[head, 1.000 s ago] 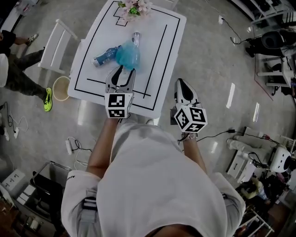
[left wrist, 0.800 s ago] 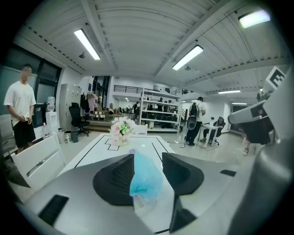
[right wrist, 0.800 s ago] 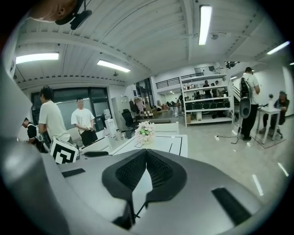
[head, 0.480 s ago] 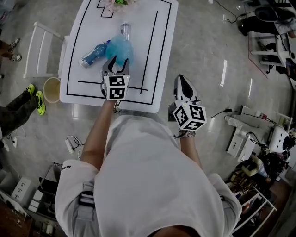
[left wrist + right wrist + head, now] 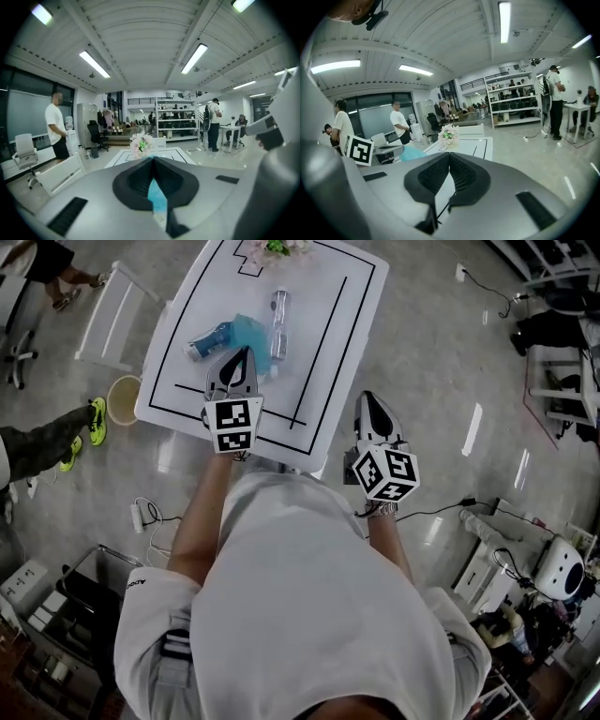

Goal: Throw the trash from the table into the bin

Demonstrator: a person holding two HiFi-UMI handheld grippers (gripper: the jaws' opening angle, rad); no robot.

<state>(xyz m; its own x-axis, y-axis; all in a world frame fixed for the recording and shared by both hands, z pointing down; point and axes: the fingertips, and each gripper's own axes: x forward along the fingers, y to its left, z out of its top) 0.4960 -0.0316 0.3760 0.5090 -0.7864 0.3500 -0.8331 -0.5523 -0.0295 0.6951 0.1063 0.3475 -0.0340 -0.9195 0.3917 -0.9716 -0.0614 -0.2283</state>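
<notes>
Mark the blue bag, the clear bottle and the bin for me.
blue bag (image 5: 249,332), head view, crumpled middle.
clear bottle (image 5: 278,324), head view, mid-body.
bin (image 5: 110,399), head view, left rim.

A crumpled light-blue plastic bag (image 5: 247,334) lay on the table (image 5: 352,315), its near edge pinched in the left gripper (image 5: 244,352), whose fingers had just closed. A blue bottle (image 5: 206,340) lay just left of it and a clear bottle (image 5: 277,322) just right. A round beige bin (image 5: 123,399) stood on the floor, left of the table.
</notes>
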